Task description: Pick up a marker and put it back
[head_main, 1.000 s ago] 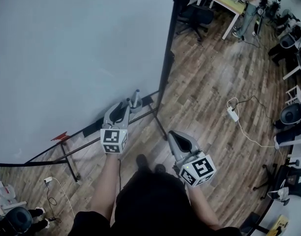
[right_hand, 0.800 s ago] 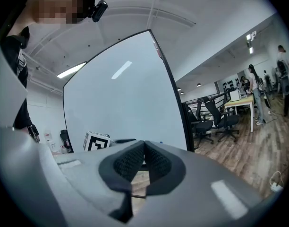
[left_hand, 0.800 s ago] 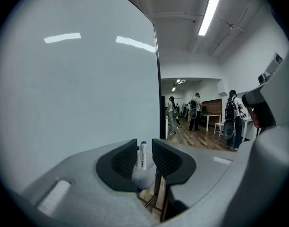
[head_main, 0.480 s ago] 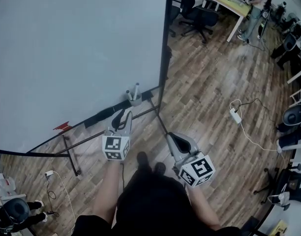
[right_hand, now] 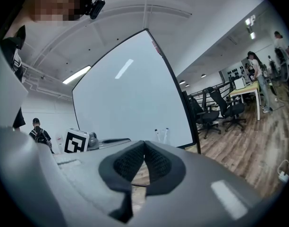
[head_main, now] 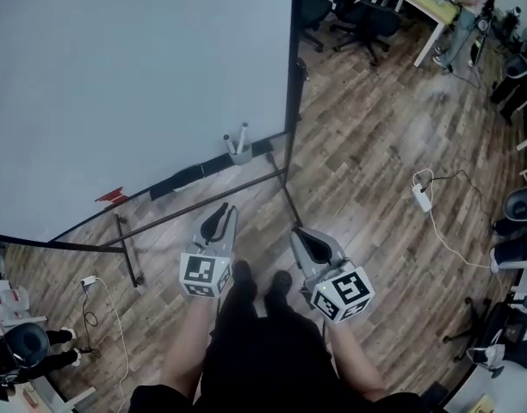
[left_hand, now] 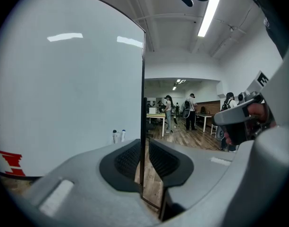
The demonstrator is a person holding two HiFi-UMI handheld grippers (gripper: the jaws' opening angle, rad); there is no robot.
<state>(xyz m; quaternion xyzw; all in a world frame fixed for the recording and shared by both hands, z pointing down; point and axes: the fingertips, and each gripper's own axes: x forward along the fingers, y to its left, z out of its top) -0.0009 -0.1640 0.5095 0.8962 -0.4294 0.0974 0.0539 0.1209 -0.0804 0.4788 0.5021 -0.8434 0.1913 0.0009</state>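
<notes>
At far left, a red patch sat low on the whiteboard, whose pale face filled the left half of the head view. Below the board's lower edge, the left gripper was held out over the wooden floor. In the left gripper view, the left gripper had its pads standing a narrow gap apart. The jaws had just been closing, with nothing between them; only the board's dark edge showed through the gap.

Two markers stood upright, side by side, in a small holder on the board's ledge near its right-hand corner. They lay ahead of the left gripper and slightly to its right, well apart from it. Both gripper views caught them small against the board.

The right gripper was beside the left and farther from the holder. Its pads met at the tips around nothing.

The left gripper was therefore judged the nearer one for the pick. Because the markers' long axis ran vertically and the gripper pointed nearly level, a forward reach would likely bring the pads across a barrel from either side, once the gap was widened enough to admit one.

At far right, a white power strip lay on the floor.
</notes>
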